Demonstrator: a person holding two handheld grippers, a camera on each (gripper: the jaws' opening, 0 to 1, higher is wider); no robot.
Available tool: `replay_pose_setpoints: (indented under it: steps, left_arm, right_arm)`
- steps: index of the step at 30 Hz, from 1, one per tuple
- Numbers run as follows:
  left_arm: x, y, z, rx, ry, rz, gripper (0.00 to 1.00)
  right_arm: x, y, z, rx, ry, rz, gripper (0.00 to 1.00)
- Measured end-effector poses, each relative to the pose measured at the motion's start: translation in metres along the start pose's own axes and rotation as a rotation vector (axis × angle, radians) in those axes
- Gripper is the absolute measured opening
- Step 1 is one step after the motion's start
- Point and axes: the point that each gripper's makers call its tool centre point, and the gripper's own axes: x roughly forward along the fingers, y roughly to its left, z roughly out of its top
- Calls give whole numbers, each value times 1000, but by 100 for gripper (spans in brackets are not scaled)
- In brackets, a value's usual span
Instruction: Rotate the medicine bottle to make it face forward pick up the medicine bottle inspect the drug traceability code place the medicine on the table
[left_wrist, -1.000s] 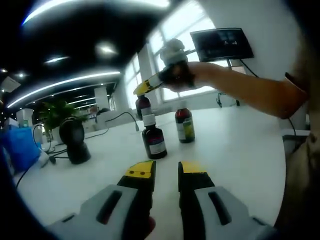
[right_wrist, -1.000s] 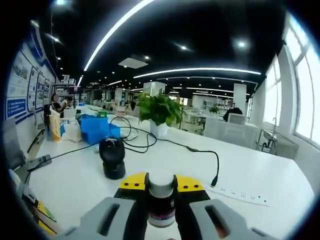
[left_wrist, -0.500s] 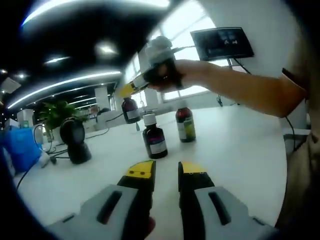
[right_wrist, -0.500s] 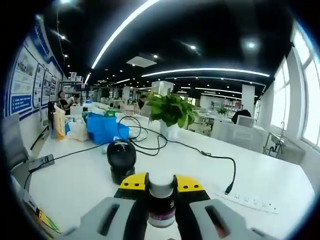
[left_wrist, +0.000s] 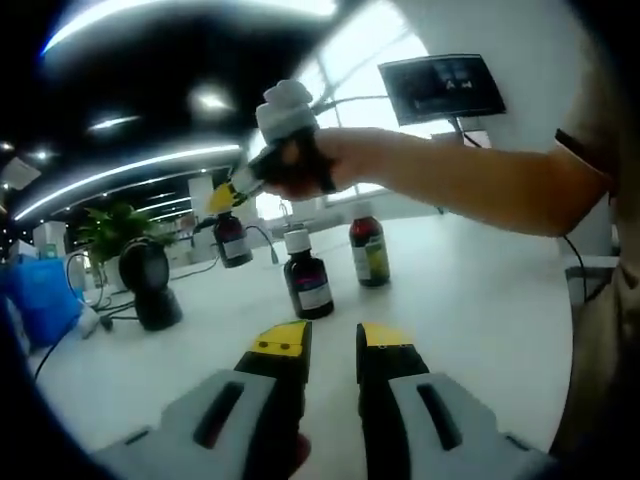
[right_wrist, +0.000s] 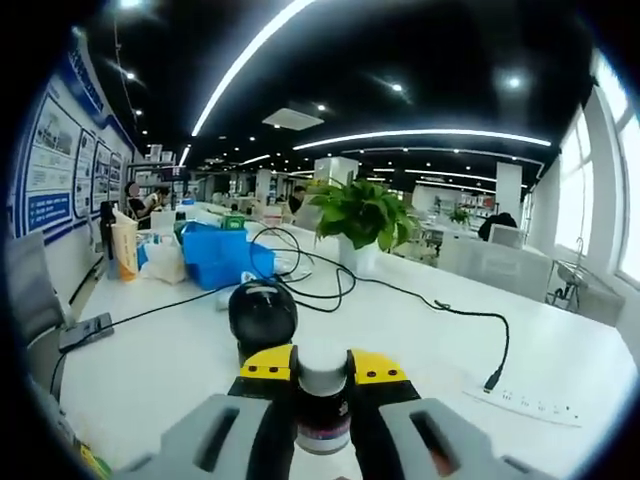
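My left gripper (left_wrist: 332, 345) idles nearest, jaws slightly apart and empty, low over the bench (left_wrist: 470, 290). Beyond it two bottles (left_wrist: 308, 285) wait standing. My right gripper (right_wrist: 322, 372) is clamped on the medicine bottle (right_wrist: 322, 410), lifted and aimed at the black scanner (right_wrist: 262, 315), I judge for code reading.

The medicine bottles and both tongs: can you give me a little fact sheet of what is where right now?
Right tongs: shut on held medicine bottle, raised above white table
Left tongs: open, holding nothing
Standing bottles: white-label bottle, yellow-label bottle
Ahead of held bottle: black scanner
Background: potted plant, blue bin
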Motion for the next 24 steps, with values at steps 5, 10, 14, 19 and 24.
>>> replay_pose_setpoints:
  steps: [5, 10, 14, 19, 24]
  left_arm:
    - [-1, 0, 0, -4, 1, 3, 10]
    - [-2, 0, 1, -3, 0, 3, 10]
    - [-2, 0, 1, -5, 0, 4, 10]
    - [-2, 1, 1, -8, 0, 5, 10]
    - [-2, 1, 1, -17, -1, 7, 10]
  right_arm:
    - [11, 13, -2, -3, 8, 29, 15]
    - [19, 25, -2, -28, 21, 53, 15]
    - [25, 31, -1, -45, 27, 60, 15]
    - [32, 36, 0, -53, 31, 70, 15]
    - [35, 38, 0, -46, 32, 81, 15]
